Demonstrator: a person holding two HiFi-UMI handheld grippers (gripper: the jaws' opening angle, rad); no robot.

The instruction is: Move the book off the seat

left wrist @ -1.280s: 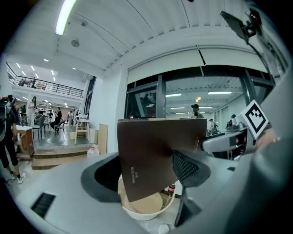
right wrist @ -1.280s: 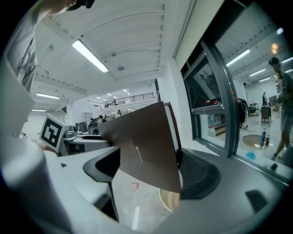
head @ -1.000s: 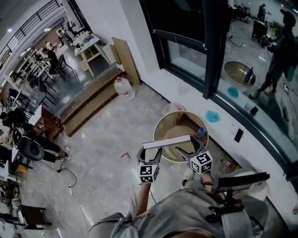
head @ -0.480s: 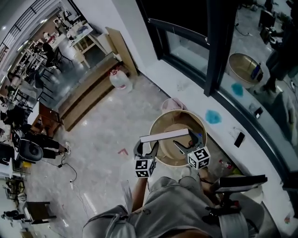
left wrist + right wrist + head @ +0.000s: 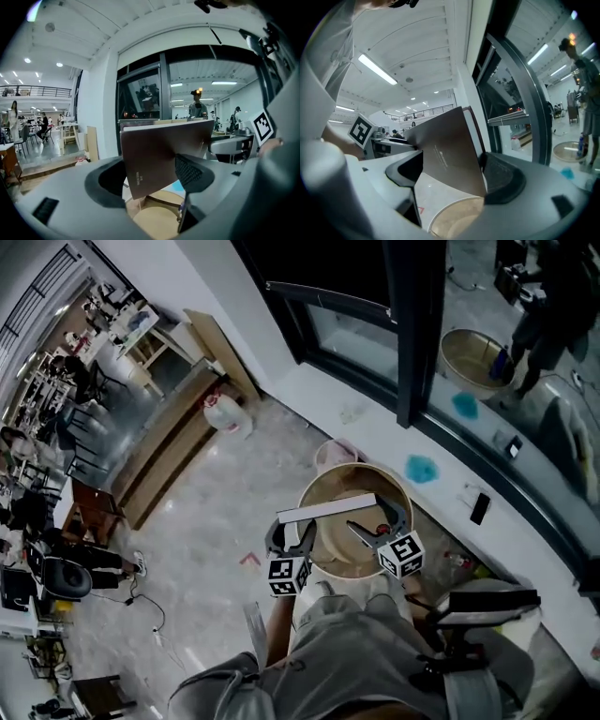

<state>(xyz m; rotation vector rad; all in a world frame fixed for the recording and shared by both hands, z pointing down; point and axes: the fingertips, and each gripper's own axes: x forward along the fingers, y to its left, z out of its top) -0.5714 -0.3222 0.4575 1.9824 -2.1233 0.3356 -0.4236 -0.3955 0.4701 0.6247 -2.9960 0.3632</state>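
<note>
Head view: a book (image 5: 330, 508) is seen held in the air between two grippers, its pale page edge turned upward and its length running from one gripper to the other. The left gripper (image 5: 292, 529) is clamped on the book's left end and the right gripper (image 5: 373, 521) on its right end. The book is not resting on anything. It is carried over the near part of a round tan seat (image 5: 330, 476), which stands on the pale floor beside a white window ledge.

In the left gripper view the brown cover (small pale lettering is printed low on it) is seen tilted between the jaws, with the textured right pad (image 5: 190, 171) pressed against its face. The seat's round top is visible below the book's lower corner, apart from it. In the right gripper view the cover is likewise gripped, with the right pad (image 5: 501, 177) laid against the book's edge.

A large water jug (image 5: 223, 413) is seen well away on the floor. A blue patch (image 5: 421, 468) and a dark phone (image 5: 479, 508) lie on the ledge.
</note>
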